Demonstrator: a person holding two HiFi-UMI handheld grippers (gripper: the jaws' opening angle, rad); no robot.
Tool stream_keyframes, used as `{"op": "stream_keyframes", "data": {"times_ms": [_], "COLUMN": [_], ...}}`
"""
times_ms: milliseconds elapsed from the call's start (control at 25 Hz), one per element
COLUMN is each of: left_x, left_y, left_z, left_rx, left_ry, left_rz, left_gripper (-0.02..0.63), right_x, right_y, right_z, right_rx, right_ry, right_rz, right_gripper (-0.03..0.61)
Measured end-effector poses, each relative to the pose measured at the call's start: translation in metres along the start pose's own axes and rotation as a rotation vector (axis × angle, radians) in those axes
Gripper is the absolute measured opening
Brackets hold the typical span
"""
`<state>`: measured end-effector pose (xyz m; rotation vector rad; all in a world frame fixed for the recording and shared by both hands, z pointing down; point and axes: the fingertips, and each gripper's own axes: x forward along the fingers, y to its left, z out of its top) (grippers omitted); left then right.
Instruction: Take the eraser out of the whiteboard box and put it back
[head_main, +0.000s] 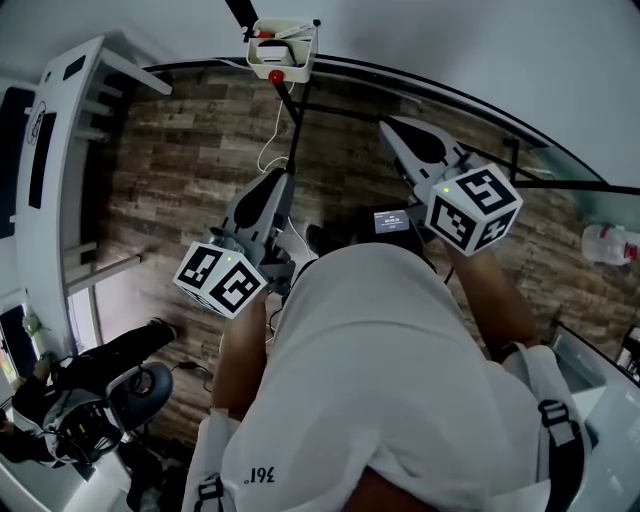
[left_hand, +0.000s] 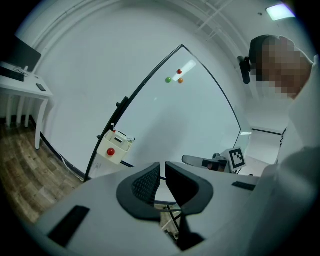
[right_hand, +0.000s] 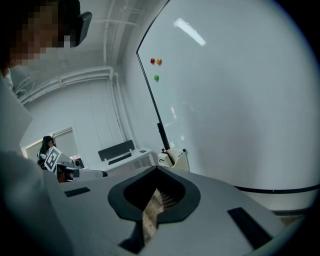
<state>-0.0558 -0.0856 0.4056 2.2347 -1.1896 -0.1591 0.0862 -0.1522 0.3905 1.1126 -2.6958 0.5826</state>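
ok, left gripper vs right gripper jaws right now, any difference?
The left gripper jaws stand a slim gap apart; the right gripper jaws meet at the tips. The whiteboard box sits off to the left of the left gripper's jaws, but nearly straight ahead of the right gripper's. Shared: both empty, both facing the whiteboard.

Wood-grain floor (head_main: 190, 170), glossy smooth whiteboard (left_hand: 170, 125), white plastic whiteboard box (head_main: 297, 68), ribbed matt black left claw pads (left_hand: 145, 185)
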Motion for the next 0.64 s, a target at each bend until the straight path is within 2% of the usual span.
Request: {"op": "stream_keyframes", "data": {"times_ms": [640], "left_x": [-0.001], "left_y": [-0.001], "left_z": [0.010], "left_rx": [0.000], "left_ry": [-0.004], "left_rz": [0.007], "left_gripper": [0.035], "right_x": [0.004], "right_y": [0.007], "right_z": [0.012], "right_rx": [-0.038], "right_ry": [0.000], "right_rz": [0.017], "right_gripper": [0.025]}}
